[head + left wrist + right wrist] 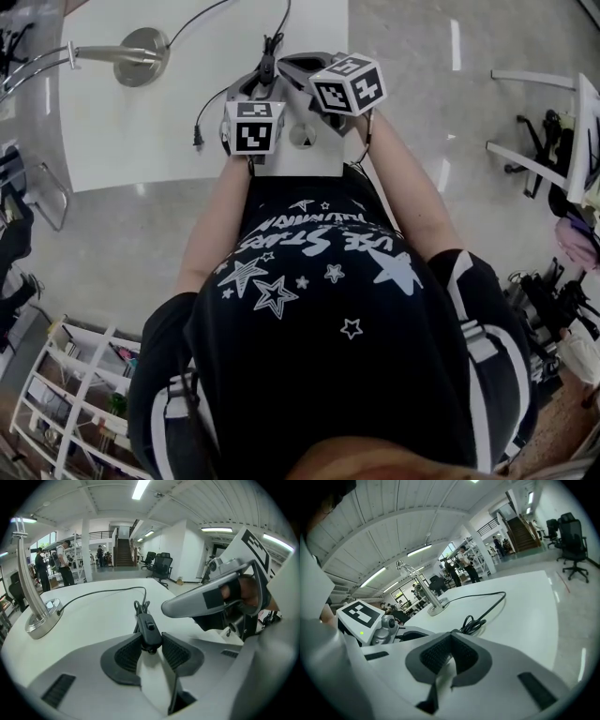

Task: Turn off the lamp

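Left gripper fingers part-open, tight on cord switch; right gripper fingers together.

The lamp is brushed silver. Its round base lies flat on the white table and a slim stem rises upright. The head is cut off, so I cannot tell whether it glows. Its black cord curves away from the base to a small bundle, and the black inline switch stands pinched between the left gripper's pads.

Brightly lit from ceiling strips; streaky glare on floor; fisheye-bent, dark-cornered gripper views.
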A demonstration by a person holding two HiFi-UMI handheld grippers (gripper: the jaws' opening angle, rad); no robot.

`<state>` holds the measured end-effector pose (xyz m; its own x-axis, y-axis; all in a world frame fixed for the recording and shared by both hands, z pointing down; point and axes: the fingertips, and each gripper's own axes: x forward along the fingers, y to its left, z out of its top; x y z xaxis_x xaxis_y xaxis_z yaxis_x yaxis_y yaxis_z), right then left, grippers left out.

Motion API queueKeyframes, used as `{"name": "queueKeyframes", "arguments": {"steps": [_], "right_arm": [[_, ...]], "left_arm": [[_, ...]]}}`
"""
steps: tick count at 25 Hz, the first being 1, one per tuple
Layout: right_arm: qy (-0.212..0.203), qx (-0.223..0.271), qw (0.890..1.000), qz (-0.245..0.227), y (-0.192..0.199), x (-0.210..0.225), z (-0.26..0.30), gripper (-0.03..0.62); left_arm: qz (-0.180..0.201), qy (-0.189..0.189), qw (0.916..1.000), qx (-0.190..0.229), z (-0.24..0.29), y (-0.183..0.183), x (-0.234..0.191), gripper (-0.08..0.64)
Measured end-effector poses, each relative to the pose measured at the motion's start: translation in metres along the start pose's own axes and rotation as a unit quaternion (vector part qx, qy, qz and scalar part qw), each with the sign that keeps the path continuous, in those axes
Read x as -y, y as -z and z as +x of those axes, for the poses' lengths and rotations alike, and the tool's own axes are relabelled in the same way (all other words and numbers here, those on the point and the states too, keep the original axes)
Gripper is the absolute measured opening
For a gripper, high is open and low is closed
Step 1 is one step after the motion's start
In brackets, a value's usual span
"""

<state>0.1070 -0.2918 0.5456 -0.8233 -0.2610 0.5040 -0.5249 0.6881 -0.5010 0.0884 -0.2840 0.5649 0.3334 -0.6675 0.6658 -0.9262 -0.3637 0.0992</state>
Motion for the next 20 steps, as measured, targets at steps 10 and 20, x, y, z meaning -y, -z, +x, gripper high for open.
{"name": "queueKeyframes", "arguments": {"steps": [10,20], "right_arm": [[0.043,0.041,0.997,0.044,0.006,0.002,-0.027,0.006],[0.111,0.09,0.985,0.095,0.02,-0.005,-0.047,0.006]], "left_arm": [[0.042,0.029,0.9987,0.007,-0.004,-0.006,0.005,0.152],[0.099,0.113,0.9885,0.017,-0.022,-0.001,0.014,0.176]]}}
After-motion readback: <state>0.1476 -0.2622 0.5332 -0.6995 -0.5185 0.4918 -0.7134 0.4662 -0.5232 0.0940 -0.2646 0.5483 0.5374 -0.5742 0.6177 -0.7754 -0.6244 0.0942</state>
